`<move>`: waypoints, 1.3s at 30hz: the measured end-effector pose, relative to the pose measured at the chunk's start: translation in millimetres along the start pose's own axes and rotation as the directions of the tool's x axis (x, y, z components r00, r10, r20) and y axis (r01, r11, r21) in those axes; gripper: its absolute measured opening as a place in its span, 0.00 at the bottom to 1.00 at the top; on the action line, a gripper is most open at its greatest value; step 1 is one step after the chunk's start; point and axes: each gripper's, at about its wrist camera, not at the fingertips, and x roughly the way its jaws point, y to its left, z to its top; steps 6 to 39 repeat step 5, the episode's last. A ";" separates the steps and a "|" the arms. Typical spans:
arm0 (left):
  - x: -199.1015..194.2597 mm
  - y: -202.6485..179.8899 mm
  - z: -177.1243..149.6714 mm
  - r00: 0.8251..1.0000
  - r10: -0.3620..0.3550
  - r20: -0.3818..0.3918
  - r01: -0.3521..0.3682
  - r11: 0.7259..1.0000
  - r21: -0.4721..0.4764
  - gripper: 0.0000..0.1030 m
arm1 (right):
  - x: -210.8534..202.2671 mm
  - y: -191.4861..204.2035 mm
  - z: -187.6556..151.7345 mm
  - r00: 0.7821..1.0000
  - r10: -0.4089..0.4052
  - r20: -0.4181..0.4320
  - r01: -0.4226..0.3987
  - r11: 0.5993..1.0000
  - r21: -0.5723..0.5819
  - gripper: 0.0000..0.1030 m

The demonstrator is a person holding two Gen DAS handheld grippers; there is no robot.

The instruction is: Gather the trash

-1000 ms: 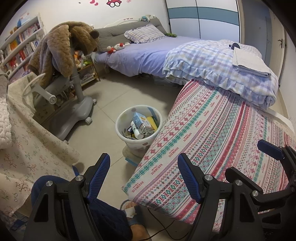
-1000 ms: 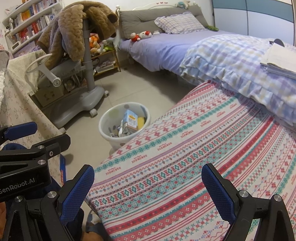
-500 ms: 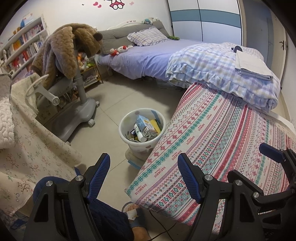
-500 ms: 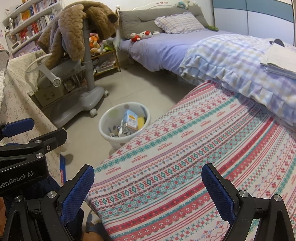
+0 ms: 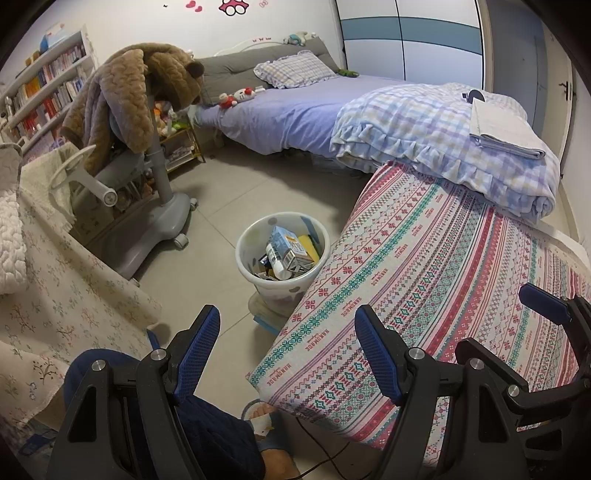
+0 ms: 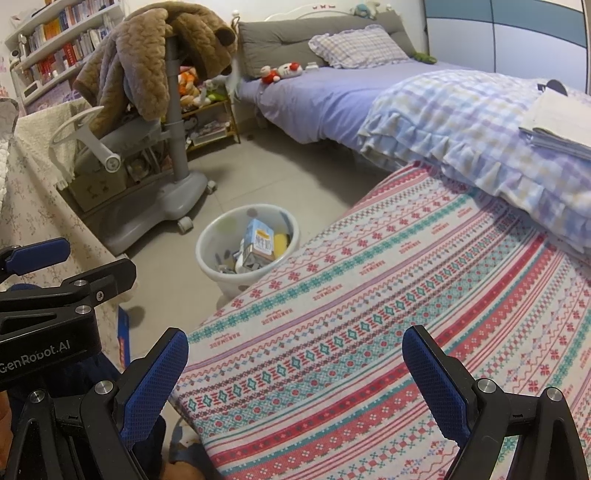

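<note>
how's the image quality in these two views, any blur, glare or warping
Left wrist view: strong fisheye bending, black corners, sharp on the trash bin. Right wrist view: same curved edges, patterned bedspread crisp, wardrobe brightly lit; no motion blur in either.

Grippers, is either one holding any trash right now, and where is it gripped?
Nothing is held: the left gripper and right gripper both stand open and empty.

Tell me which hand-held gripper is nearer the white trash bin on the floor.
Left, by a small margin. The left hand-held gripper hangs open over the floor gap directly in front of the trash bin; the right hand-held gripper is open over the patterned bedspread beside it.
</note>
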 end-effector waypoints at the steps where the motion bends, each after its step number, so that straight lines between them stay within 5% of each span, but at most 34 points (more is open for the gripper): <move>1: -0.2 0.1 0.1 1.000 0.003 0.003 -0.003 1.000 0.000 0.76 | 0.1 -0.4 0.3 1.000 0.000 0.000 0.000 1.000 0.000 0.94; 39: -0.6 0.9 0.3 1.000 0.003 0.003 -0.003 1.000 -0.001 0.76 | -0.2 -0.9 0.6 1.000 0.001 0.000 -0.001 1.000 0.000 0.94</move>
